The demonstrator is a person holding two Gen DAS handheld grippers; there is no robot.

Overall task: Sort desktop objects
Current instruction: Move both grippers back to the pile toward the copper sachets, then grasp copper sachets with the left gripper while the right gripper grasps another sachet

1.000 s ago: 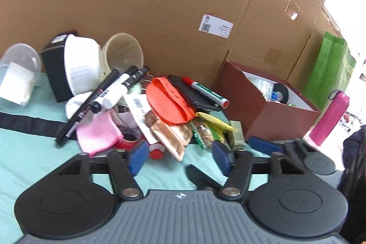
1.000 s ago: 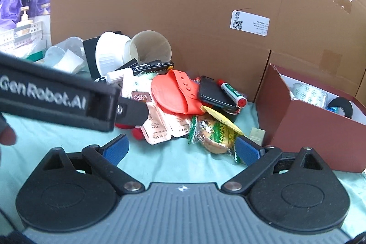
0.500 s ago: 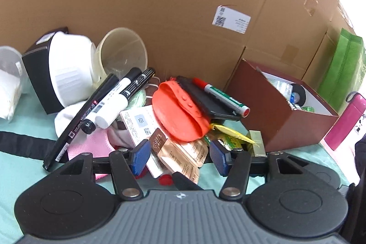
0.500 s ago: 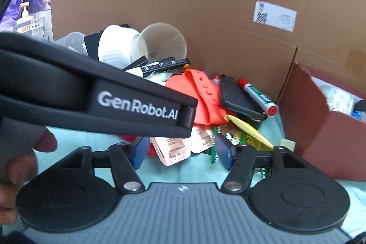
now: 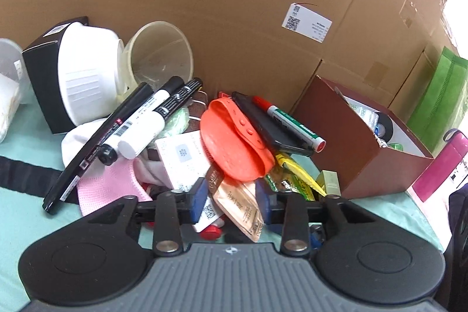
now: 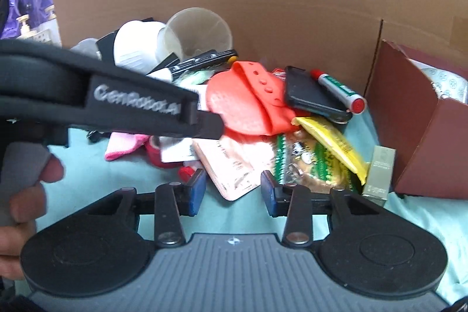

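Observation:
A heap of desktop objects lies on the teal cloth: an orange silicone mitt [image 5: 237,142], a black phone [image 5: 269,125], a green marker with red cap [image 5: 288,120], black and white markers [image 5: 140,122], brown sachets [image 5: 239,203], a pink cloth [image 5: 111,189] and green snack packets [image 6: 304,163]. My left gripper [image 5: 231,201] is open, its blue pads either side of the brown sachets. My right gripper [image 6: 232,192] is open over the pink sachets [image 6: 231,163] at the heap's front edge. The left gripper's black body [image 6: 96,101] crosses the right wrist view.
A brown open box [image 5: 359,142] holding tape and packets stands right of the heap. A white bowl [image 5: 84,75], a clear cup [image 5: 161,54] and a black box [image 5: 38,66] stand at the back left. A cardboard wall [image 5: 234,5] closes the back. A pink bottle [image 5: 438,165] stands far right.
Both grippers have moved forward into the heap. The right gripper's jaws have narrowed from wide open. The left gripper's pads now flank the brown sachets.

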